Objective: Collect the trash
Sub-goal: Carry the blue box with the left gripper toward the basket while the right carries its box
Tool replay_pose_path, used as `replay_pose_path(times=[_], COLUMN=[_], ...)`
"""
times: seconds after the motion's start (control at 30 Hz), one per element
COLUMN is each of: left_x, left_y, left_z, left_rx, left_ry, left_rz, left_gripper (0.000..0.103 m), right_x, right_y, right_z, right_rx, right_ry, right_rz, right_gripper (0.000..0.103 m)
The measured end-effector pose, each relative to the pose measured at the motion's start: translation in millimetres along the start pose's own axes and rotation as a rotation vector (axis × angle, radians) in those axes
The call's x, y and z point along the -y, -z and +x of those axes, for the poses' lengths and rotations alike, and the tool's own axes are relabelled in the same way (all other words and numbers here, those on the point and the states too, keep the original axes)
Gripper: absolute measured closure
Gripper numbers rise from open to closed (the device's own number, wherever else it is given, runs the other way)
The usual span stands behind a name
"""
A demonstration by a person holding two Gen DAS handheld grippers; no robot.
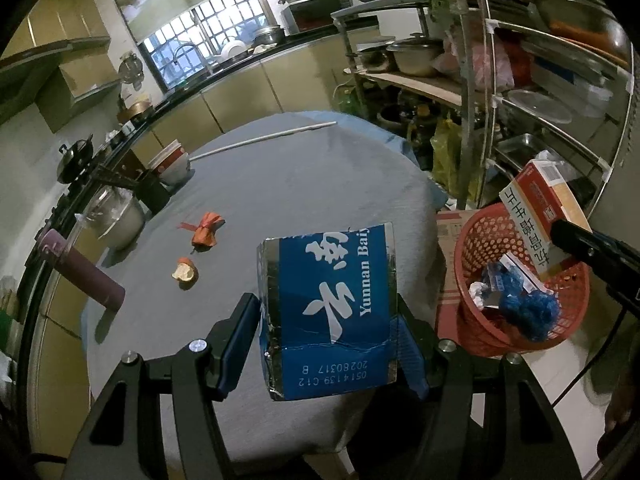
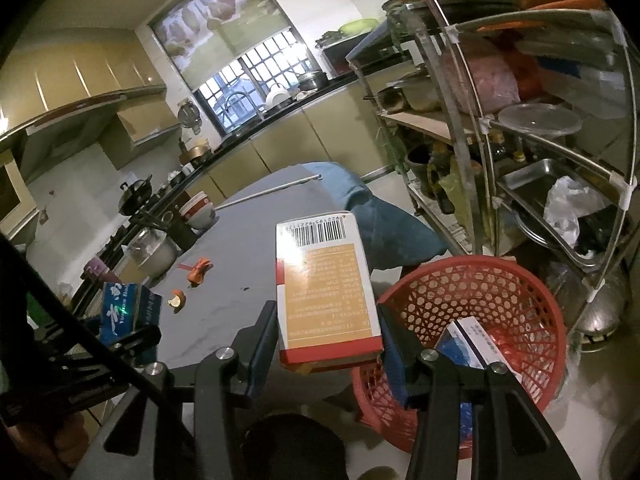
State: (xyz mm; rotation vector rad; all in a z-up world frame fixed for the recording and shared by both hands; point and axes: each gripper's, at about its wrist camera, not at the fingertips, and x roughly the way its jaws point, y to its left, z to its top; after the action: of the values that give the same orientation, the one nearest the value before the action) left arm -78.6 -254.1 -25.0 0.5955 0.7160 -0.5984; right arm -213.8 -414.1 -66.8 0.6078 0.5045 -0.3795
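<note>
A blue carton (image 1: 332, 312) with white lettering and silver edges filled the frame's centre. At right, a red lattice basket (image 1: 472, 248) held blue crumpled plastic (image 1: 532, 312). The red-and-tan box (image 2: 328, 300) bore a black barcode. The tablecloth (image 1: 280, 184) was grey.

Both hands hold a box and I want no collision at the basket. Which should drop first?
Right. The right gripper holds the orange box beside the red basket's rim; the left gripper holds its blue box over the table.
</note>
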Motion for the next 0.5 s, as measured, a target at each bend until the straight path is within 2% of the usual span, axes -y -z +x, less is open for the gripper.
replay_pose_path(times=[0.5], left_x=[22.8], left_y=[-8.1], left_z=[-2.7], left_rx=[0.014], left_ry=[0.028], left_rz=[0.049], left_gripper=[0.037], right_x=[24.9], right_y=[0.1], right_z=[-11.3], right_rx=[0.012], right_ry=[0.030], right_rz=[0.051], right_gripper=[0.052])
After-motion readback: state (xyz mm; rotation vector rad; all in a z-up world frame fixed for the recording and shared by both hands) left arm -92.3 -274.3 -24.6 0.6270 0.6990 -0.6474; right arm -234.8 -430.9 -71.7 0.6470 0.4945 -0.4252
